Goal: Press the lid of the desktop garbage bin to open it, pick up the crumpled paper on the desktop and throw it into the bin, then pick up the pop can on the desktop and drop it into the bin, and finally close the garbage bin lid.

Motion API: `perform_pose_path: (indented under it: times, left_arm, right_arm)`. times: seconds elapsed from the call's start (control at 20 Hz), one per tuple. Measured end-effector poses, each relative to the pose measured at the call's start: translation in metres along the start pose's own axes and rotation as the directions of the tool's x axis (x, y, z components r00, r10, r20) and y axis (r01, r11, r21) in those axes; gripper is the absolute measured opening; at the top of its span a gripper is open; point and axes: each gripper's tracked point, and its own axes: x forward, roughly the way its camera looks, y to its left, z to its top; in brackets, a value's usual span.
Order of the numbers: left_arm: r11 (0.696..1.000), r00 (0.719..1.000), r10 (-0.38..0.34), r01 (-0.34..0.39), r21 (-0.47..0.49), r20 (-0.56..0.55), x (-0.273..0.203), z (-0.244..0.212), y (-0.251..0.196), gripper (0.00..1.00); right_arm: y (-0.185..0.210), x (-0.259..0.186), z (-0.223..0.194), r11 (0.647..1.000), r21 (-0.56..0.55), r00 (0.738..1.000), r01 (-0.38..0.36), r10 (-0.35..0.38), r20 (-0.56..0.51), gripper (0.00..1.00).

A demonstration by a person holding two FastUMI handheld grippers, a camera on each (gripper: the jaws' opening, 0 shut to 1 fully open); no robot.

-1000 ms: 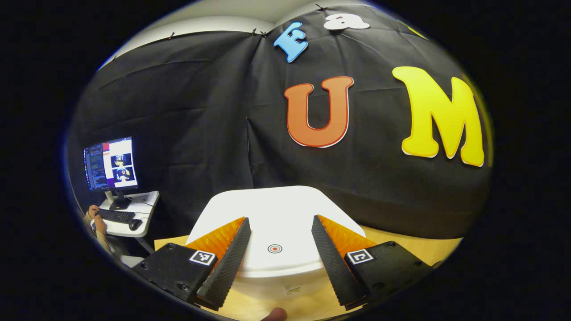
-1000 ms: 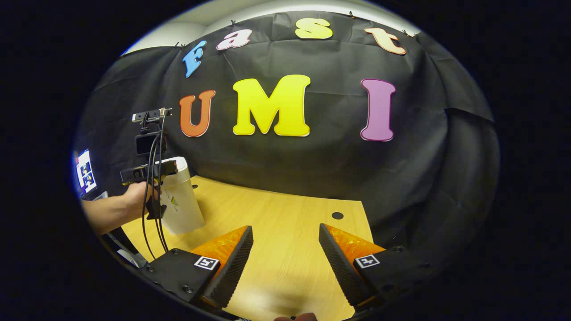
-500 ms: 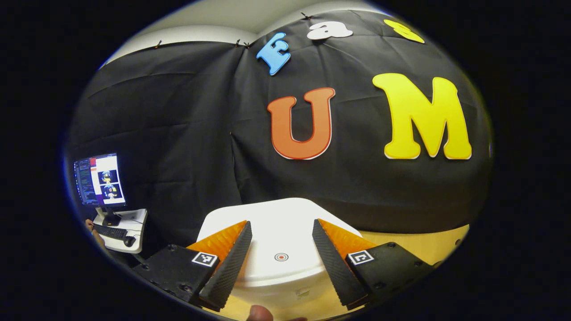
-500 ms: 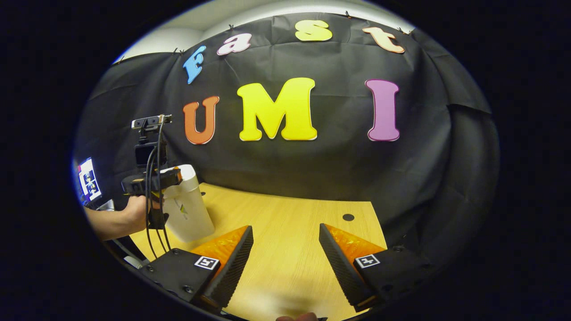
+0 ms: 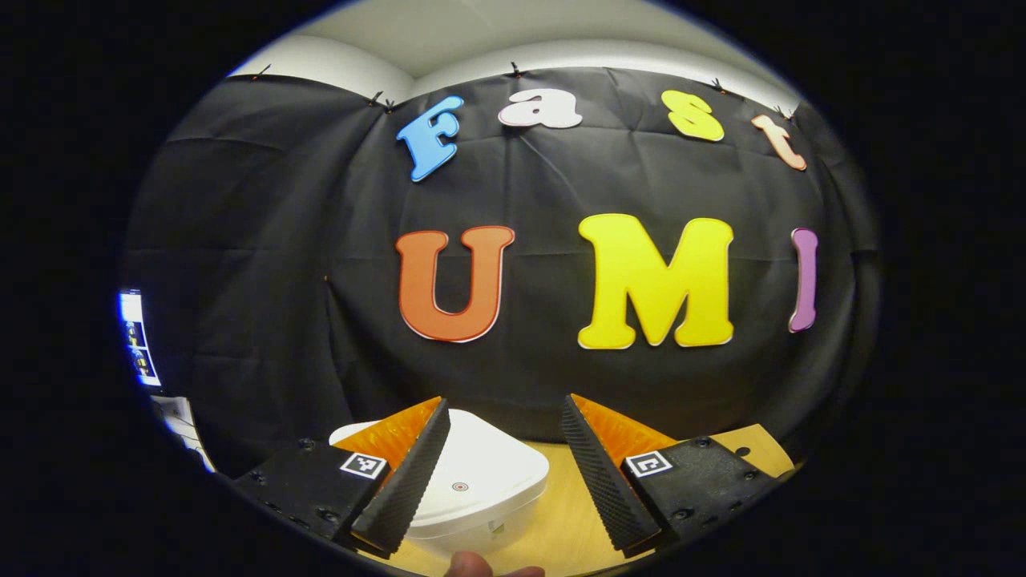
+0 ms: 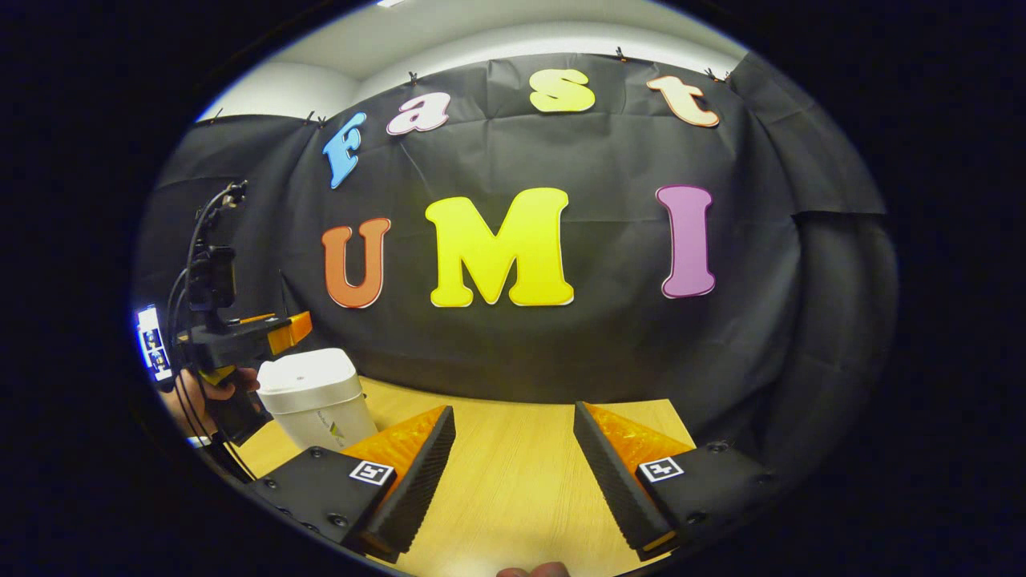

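With its lid (image 5: 473, 473) down, the garbage bin (image 6: 314, 397) at lower left is being shown closed, no paper or can being seen on the desktop (image 6: 513, 473), while the left gripper (image 5: 503, 469) and right gripper (image 6: 513, 473) are being held apart and empty, so the task is being judged either finished or unstarted.

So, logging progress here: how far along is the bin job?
Near the end, it seems. The bin stands with its lid shut, and the desk around it is bare. Both tools, left and right, are open, holding nothing. Little looks left.
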Motion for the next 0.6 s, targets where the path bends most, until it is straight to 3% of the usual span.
perform_pose_path:
  times: [0.35,0.6]
  left_arm:
    - [0.983,0.984,-0.177,0.179,-0.048,0.029,-0.059,0.011,-0.041,0.92]
    - [0.972,0.972,-0.230,0.231,-0.033,0.053,-0.087,0.008,-0.053,0.92]
  right_arm:
    - [0.010,-0.013,0.027,0.995,-0.018,0.988,0.100,-0.097,0.117,0.92]
    - [0.013,-0.025,0.036,0.988,-0.023,0.975,0.156,-0.150,0.166,0.93]
